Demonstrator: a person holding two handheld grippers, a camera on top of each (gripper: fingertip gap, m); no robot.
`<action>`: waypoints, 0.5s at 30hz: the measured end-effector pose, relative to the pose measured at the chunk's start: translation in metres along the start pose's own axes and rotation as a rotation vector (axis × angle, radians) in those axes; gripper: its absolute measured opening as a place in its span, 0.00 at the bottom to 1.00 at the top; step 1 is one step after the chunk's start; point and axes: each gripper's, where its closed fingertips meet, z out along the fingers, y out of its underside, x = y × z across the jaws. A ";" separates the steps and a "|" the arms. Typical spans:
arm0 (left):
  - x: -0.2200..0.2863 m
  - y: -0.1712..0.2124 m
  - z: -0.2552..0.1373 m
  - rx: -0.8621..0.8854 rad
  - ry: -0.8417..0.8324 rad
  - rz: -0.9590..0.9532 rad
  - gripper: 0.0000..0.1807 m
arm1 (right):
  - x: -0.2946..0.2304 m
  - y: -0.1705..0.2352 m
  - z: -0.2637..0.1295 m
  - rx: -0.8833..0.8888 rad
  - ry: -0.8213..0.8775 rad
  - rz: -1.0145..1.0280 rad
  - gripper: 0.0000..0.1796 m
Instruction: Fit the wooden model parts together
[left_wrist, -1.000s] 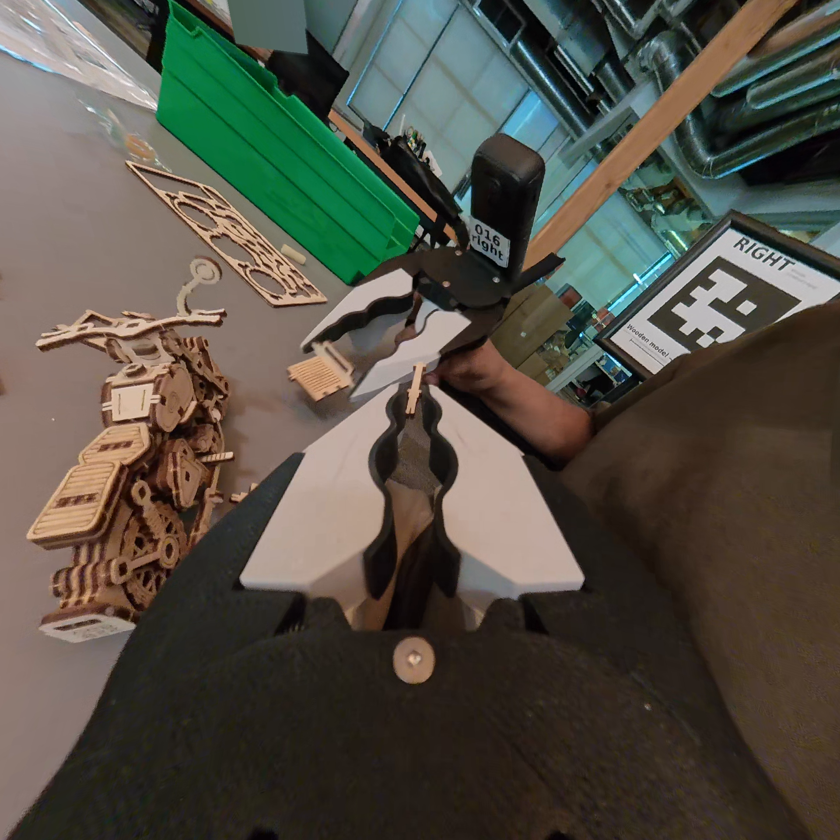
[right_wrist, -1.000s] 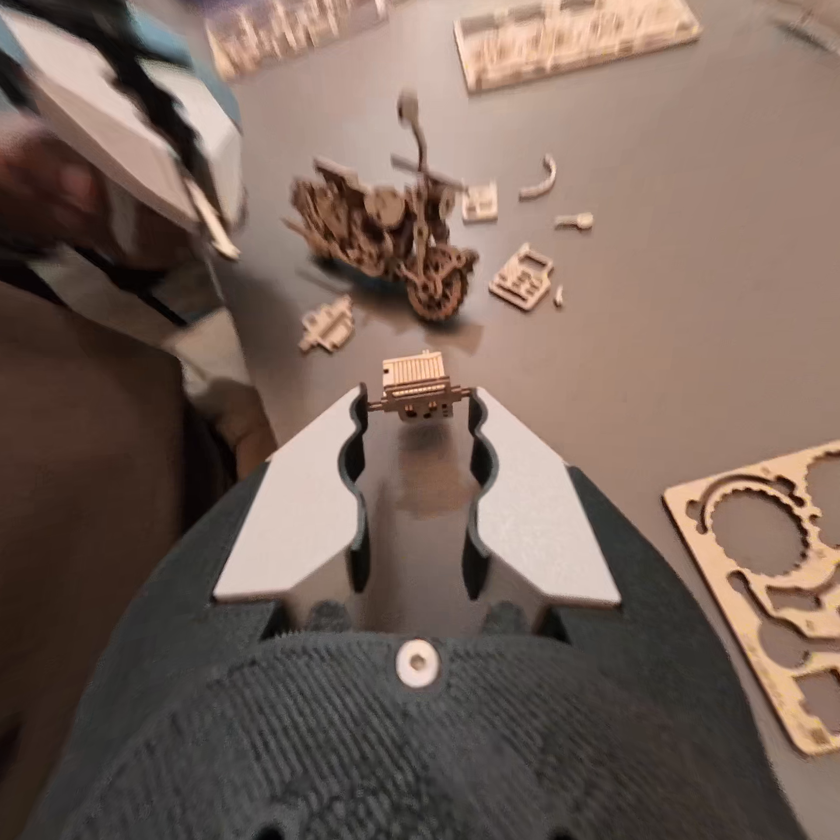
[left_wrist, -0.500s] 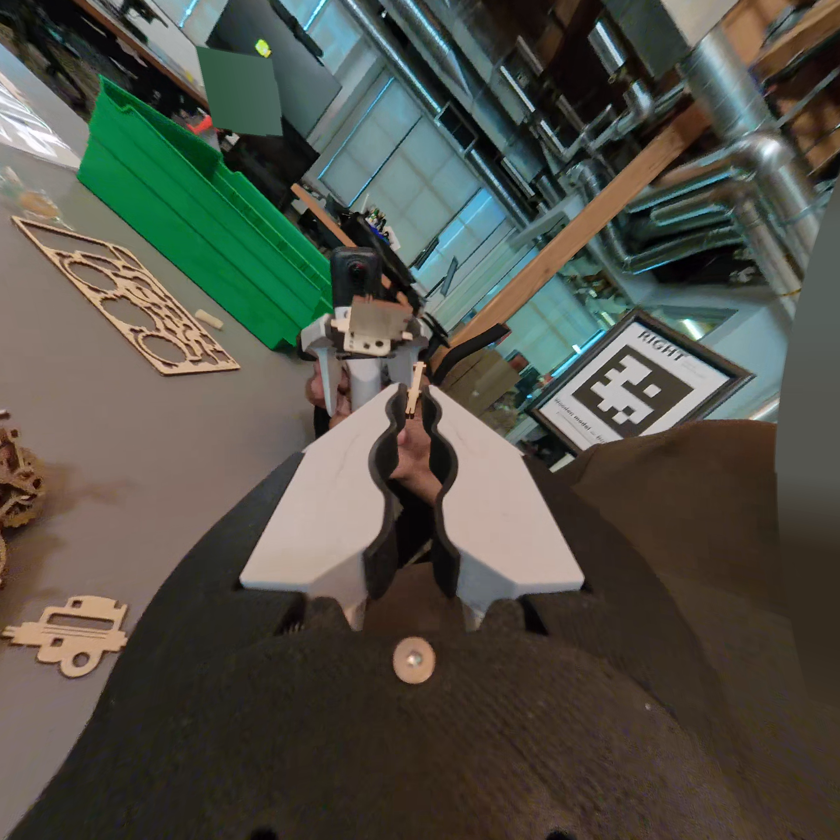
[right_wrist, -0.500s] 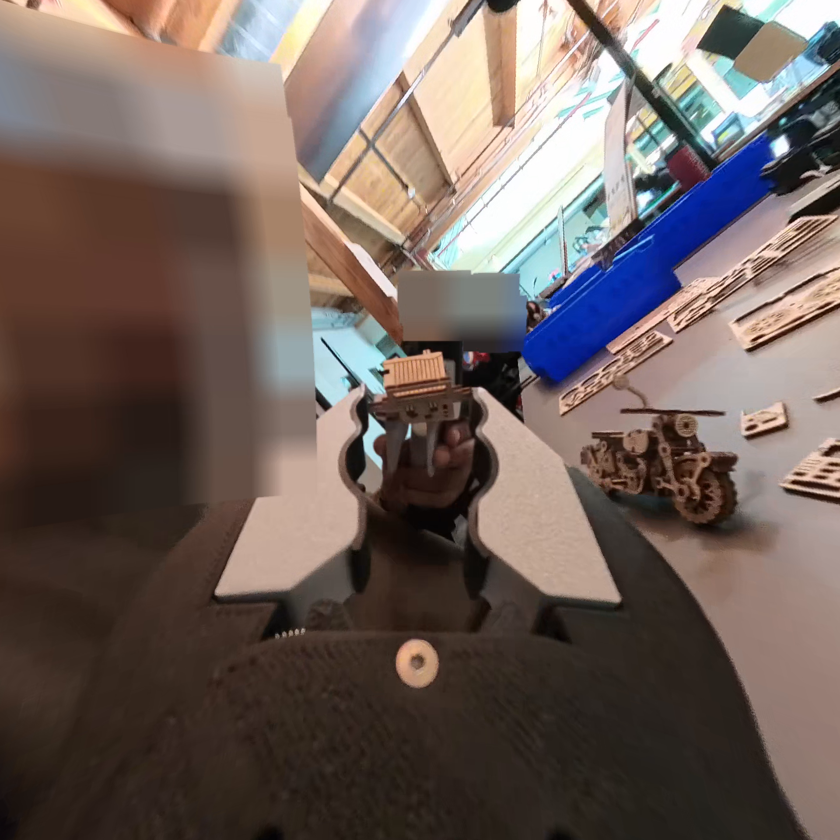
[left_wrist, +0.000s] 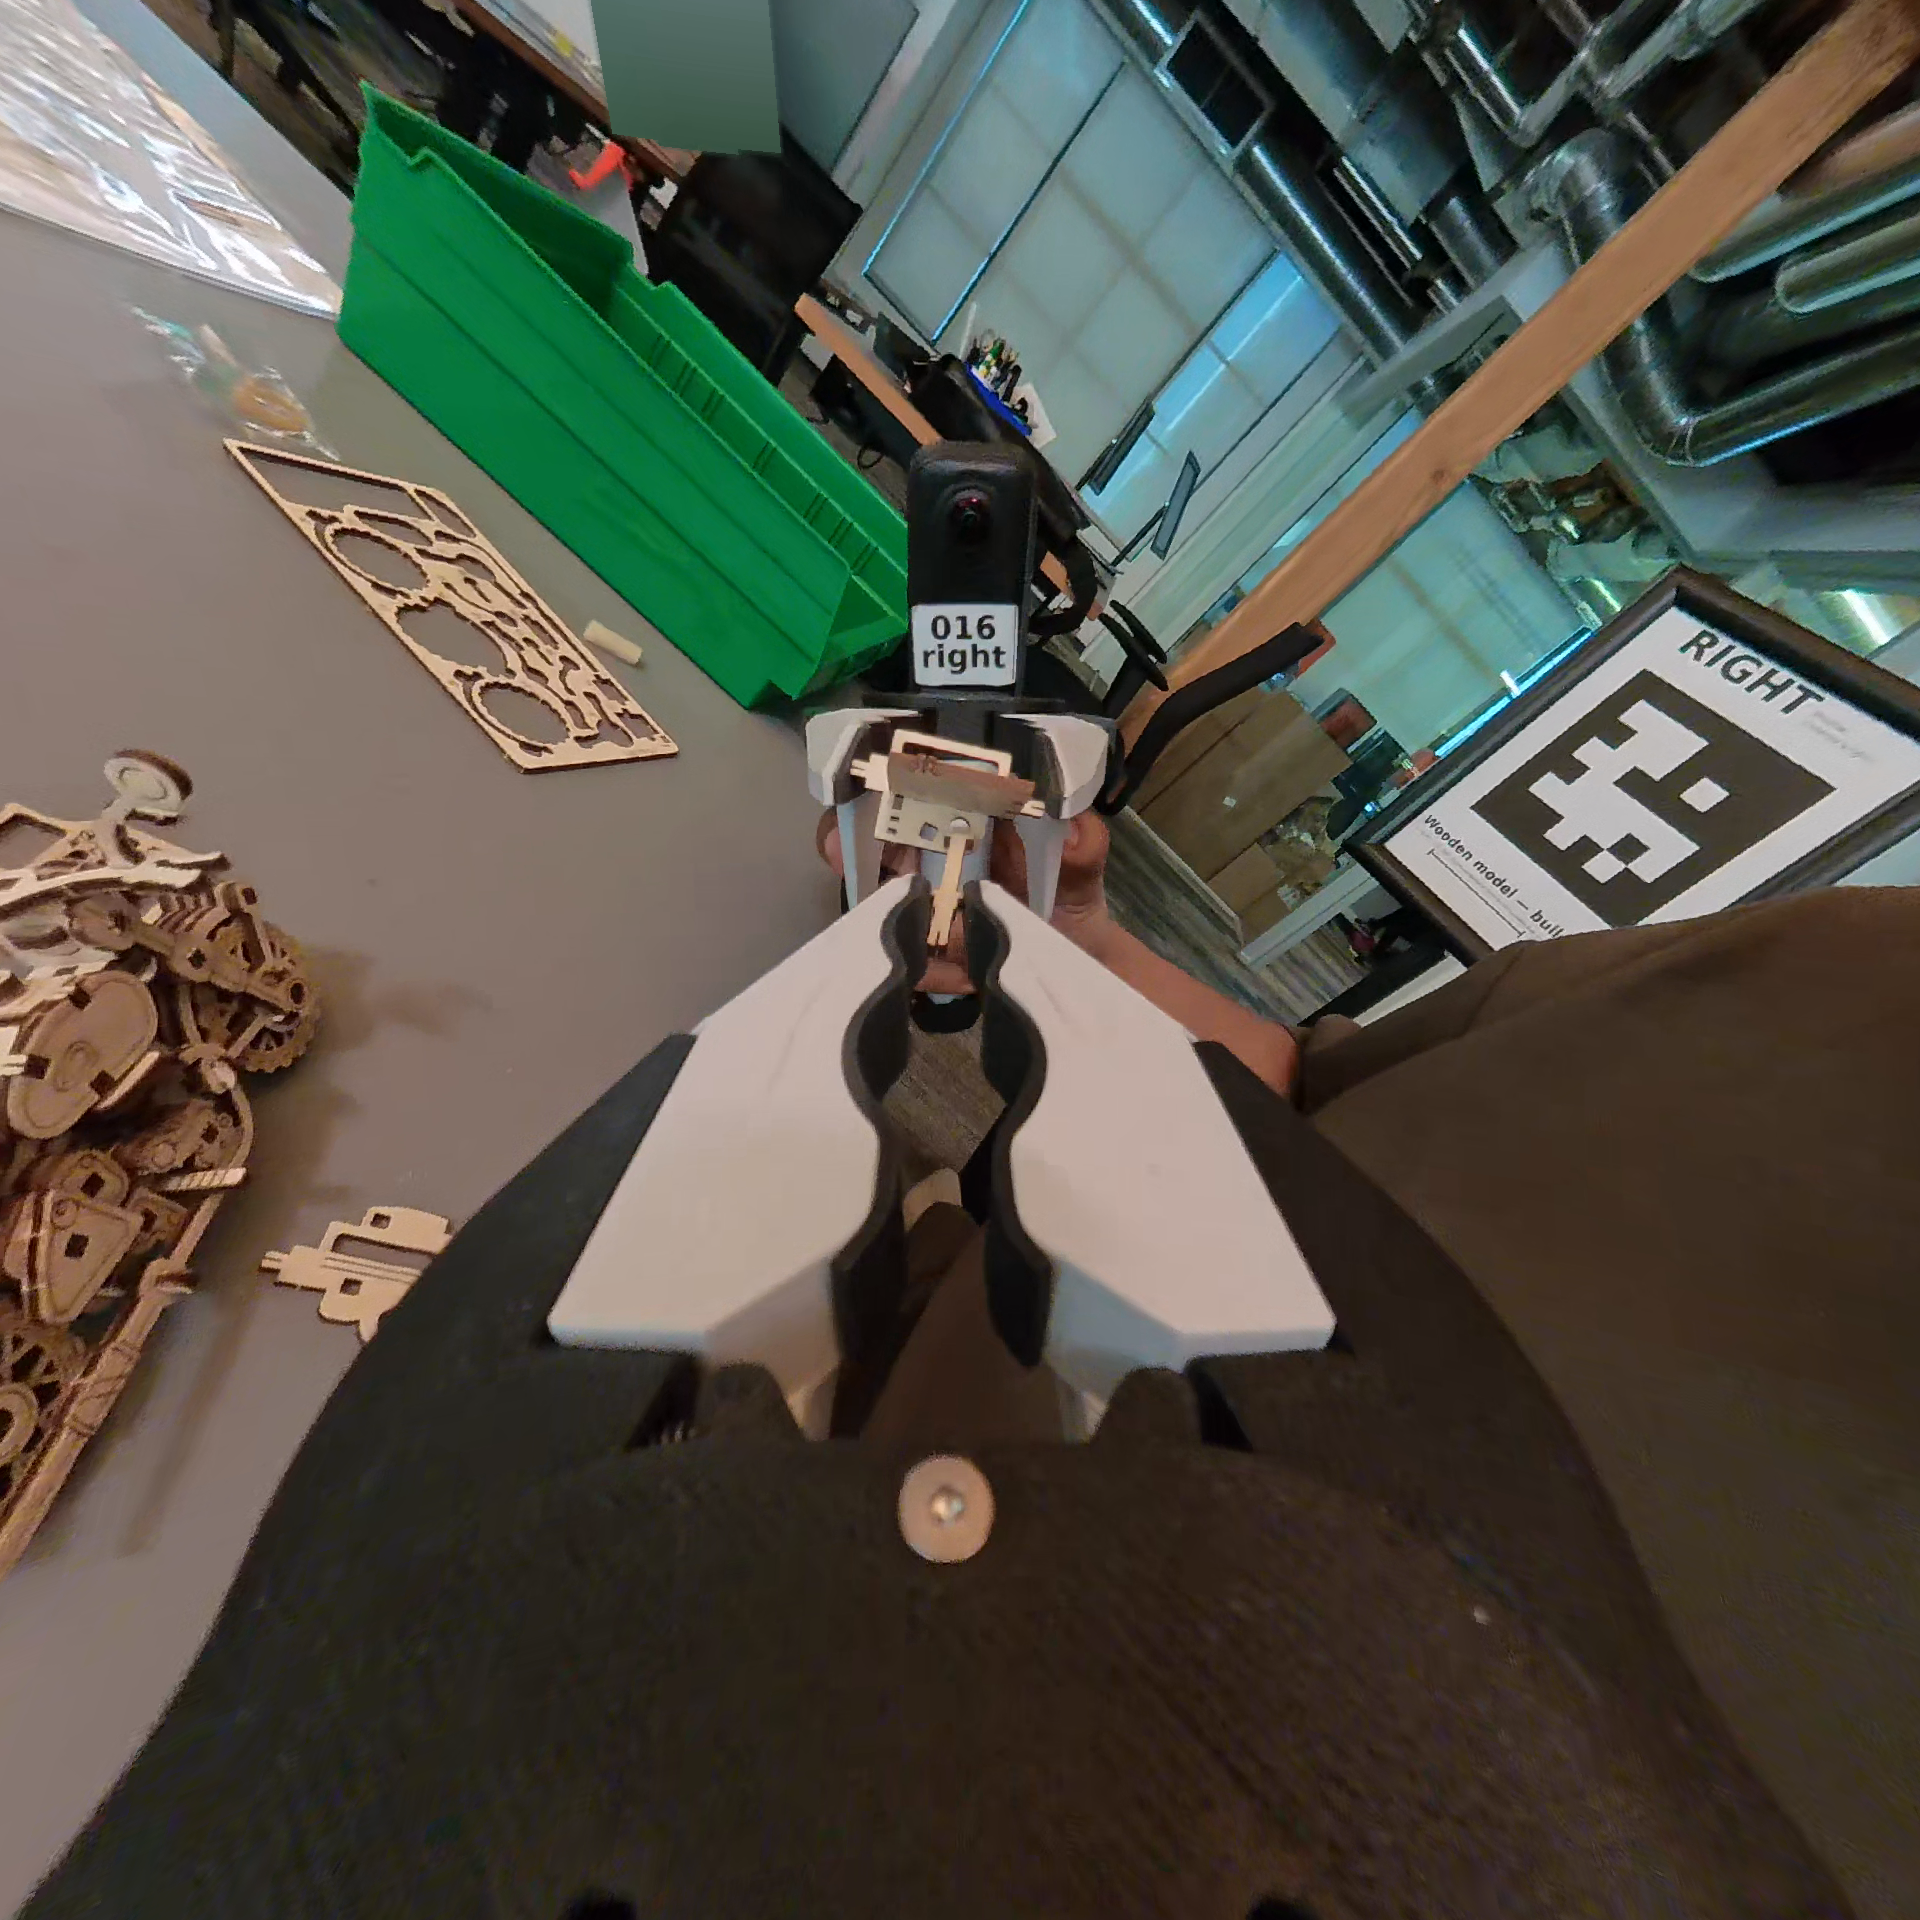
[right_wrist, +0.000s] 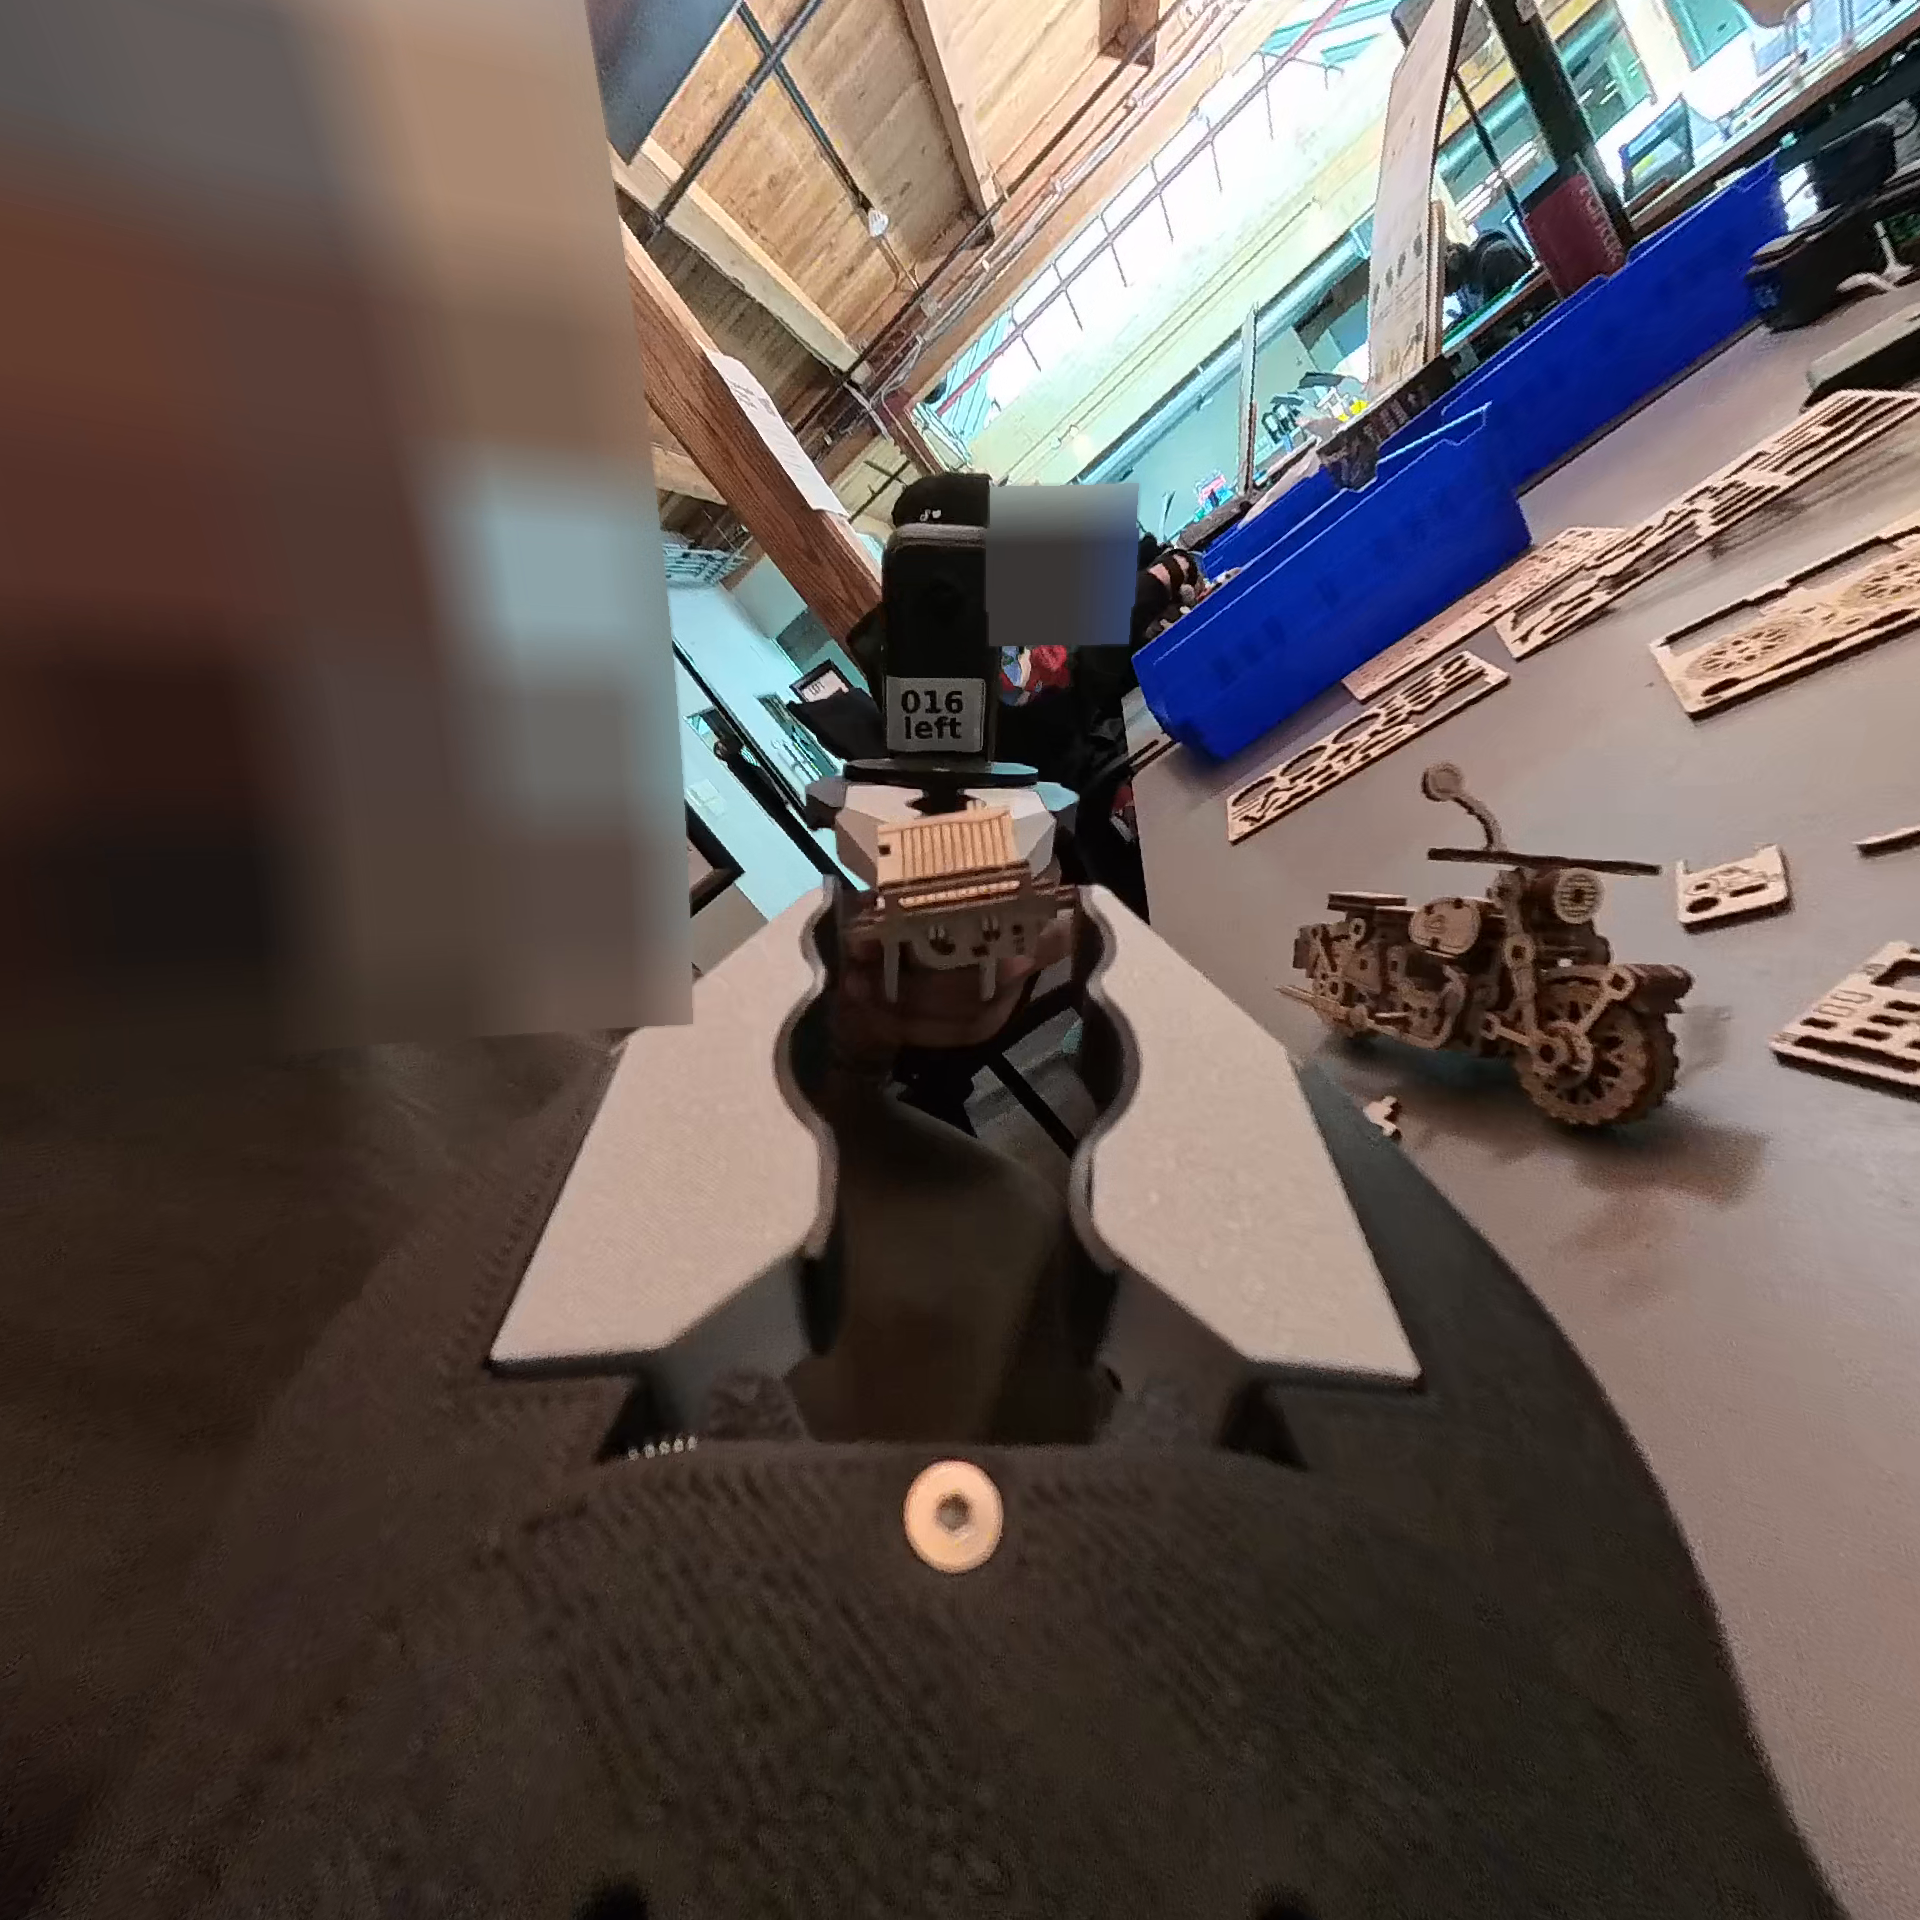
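Note:
My left gripper (left_wrist: 948, 899) is shut on a thin wooden pin (left_wrist: 940, 920) that sticks out past its tips. My right gripper (right_wrist: 956, 909) is shut on a small ribbed wooden block assembly (right_wrist: 945, 857). Both are held in the air, facing each other tip to tip. In the left wrist view the right gripper (left_wrist: 951, 821) holds the block (left_wrist: 935, 795) just beyond the pin, and the pin's end meets the block's lower side. The wooden motorcycle model (right_wrist: 1496, 977) stands on the grey table (right_wrist: 1558, 1351); it also shows in the left wrist view (left_wrist: 114, 1039).
A green bin (left_wrist: 623, 416), a cut-out wooden sheet (left_wrist: 447, 603) and a loose flat part (left_wrist: 353, 1257) lie left of the grippers. A blue bin (right_wrist: 1351, 613), several part sheets (right_wrist: 1766, 623) and small flat pieces (right_wrist: 1730, 883) lie beyond the motorcycle. A framed sign (left_wrist: 1662, 790) stands behind. Only a small space, under 4 cm, lies between the two pairs of fingers.
The right gripper lifted the block off the table and turned to face the left gripper. The two have closed in, and the pin now reaches the block.

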 end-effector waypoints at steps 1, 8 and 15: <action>-0.001 0.001 0.000 -0.001 -0.001 -0.001 0.02 | 0.001 0.001 0.001 -0.008 0.003 -0.001 0.24; -0.006 0.007 -0.003 -0.028 -0.031 0.020 0.02 | 0.006 0.010 0.005 -0.047 0.014 0.017 0.25; -0.010 0.013 -0.005 -0.073 -0.057 0.029 0.02 | 0.011 0.019 0.008 -0.093 0.025 0.033 0.24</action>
